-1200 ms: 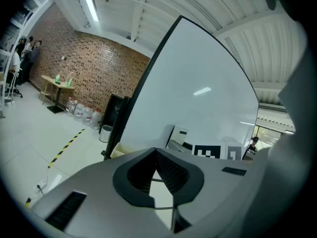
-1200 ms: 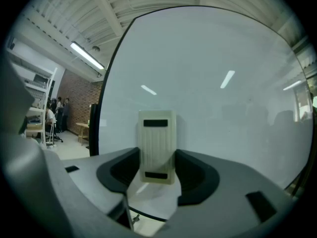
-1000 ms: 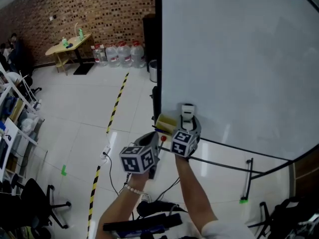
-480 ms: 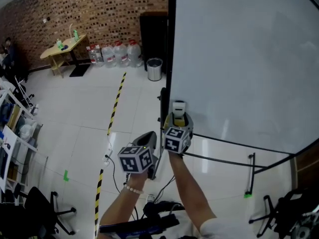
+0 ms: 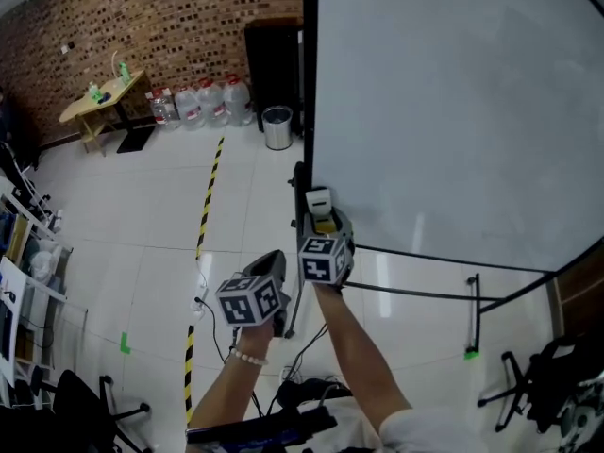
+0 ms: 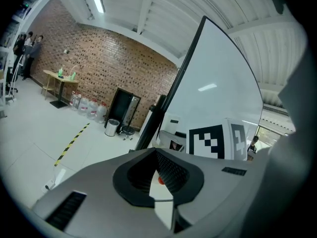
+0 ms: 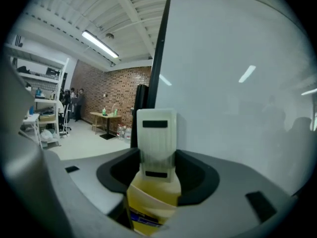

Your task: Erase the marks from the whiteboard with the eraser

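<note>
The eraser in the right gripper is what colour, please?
Eraser: cream above, yellow below; clearest in right gripper view.

Bright, even light (fisheye-warped edges)

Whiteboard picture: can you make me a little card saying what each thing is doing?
whiteboard: upright, no marks visible
eraser: white and yellow, by the board's lower left corner
right tool: shut on the eraser
left tool: jaws together, holding nothing, lower and off the board
</note>
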{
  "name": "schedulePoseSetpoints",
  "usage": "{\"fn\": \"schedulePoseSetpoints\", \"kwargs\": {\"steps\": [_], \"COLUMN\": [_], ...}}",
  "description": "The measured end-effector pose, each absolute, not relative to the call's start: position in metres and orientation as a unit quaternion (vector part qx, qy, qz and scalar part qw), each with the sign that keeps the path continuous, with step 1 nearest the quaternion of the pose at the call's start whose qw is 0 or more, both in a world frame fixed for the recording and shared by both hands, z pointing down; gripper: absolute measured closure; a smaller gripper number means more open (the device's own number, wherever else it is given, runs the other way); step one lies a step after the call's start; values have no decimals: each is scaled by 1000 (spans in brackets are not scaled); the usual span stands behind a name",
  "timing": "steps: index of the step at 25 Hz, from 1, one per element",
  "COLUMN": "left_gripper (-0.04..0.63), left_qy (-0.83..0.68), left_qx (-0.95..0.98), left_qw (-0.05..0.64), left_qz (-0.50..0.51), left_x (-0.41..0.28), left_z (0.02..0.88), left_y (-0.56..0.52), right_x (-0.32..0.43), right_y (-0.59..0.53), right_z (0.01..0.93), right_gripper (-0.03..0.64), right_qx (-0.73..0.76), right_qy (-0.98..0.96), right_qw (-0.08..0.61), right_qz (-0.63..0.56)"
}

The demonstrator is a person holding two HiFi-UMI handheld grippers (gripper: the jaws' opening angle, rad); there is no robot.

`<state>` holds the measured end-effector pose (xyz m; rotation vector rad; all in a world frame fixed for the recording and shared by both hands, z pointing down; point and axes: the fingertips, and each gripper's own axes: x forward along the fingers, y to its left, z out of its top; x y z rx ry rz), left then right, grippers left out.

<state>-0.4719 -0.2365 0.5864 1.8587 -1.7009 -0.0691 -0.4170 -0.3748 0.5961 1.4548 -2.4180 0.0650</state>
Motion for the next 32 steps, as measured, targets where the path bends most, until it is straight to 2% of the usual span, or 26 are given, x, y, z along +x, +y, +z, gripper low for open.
{"fn": "schedulePoseSetpoints", "kwargs": {"steps": [8, 15, 27, 32], "left_gripper": [607, 607, 607, 607], "left_qy": [-617, -606, -607, -605], "left_qx": [721, 728, 728, 728], "left_qw": [315, 321, 318, 321], "left_qz": [-9, 10, 11, 5], "left_x": [-428, -383, -332, -307], "left_z": [601, 611, 613, 613], "left_y": [-242, -248, -263, -265], "right_x": [-329, -300, -281, -249], "right_y": [-385, -388, -389, -393], "right_z": [611, 613, 636, 645], "right_gripper": [364, 365, 363, 364], "right_qx": [551, 535, 517, 522], "right_qy": [-824, -838, -847, -843], "right_qw": [117, 89, 110, 119], "right_qz": [64, 62, 58, 57]}}
